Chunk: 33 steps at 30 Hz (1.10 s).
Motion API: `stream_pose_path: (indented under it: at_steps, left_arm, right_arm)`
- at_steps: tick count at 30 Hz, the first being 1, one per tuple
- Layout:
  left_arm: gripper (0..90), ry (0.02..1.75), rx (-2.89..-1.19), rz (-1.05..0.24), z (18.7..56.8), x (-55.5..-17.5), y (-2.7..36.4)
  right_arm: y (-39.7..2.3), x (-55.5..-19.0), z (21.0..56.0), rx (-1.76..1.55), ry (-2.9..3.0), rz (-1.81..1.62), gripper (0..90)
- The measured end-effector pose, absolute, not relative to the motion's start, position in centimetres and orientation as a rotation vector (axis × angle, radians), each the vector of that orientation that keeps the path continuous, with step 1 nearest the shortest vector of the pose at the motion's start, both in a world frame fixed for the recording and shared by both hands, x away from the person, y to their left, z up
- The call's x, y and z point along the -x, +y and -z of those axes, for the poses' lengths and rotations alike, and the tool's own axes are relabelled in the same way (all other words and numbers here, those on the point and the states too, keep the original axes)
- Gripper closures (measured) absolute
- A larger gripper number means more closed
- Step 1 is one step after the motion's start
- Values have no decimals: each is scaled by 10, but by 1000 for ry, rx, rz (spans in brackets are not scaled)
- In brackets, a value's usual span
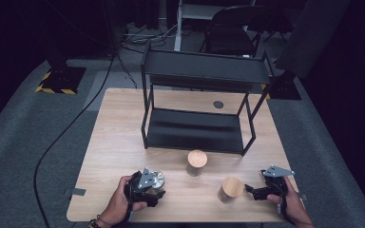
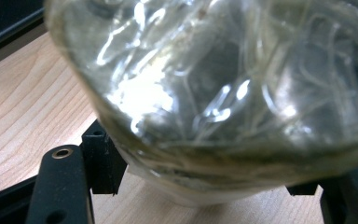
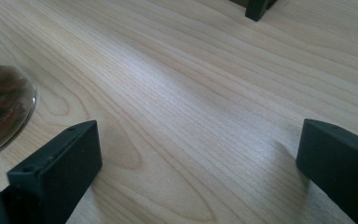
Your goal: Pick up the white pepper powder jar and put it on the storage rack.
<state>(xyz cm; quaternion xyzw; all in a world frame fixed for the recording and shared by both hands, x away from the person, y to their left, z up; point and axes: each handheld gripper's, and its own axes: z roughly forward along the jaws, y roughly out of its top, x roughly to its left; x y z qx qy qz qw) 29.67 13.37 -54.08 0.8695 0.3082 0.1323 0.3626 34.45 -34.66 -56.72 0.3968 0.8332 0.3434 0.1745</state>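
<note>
While my left claw [image 1: 154,187] clamps the lidless clear glass jar [image 1: 155,179], ready for lifting, my right claw [image 1: 253,190] gapes empty. It waits at three o'clock of the wooden-lidded glass jar [image 1: 231,188].

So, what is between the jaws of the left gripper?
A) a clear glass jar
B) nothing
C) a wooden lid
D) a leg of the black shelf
A: in the left gripper view the clear glass jar sits clamped between the two black jaws of the left gripper.

High view overhead, gripper views close, sharing table [image 1: 123,142]
</note>
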Motion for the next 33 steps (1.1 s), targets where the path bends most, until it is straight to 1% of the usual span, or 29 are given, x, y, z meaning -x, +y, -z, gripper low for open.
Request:
stream_pose_path:
  at_steps: [16,33]
  left_arm:
    - [295,846,-2243,-333,536,-302,130]
    - [295,909,-2203,-357,516,-321,126]
  right_arm:
    - [-347,-345,567,-1125,2361,-973,0]
    - [-347,-345,567,-1124,2361,-973,0]
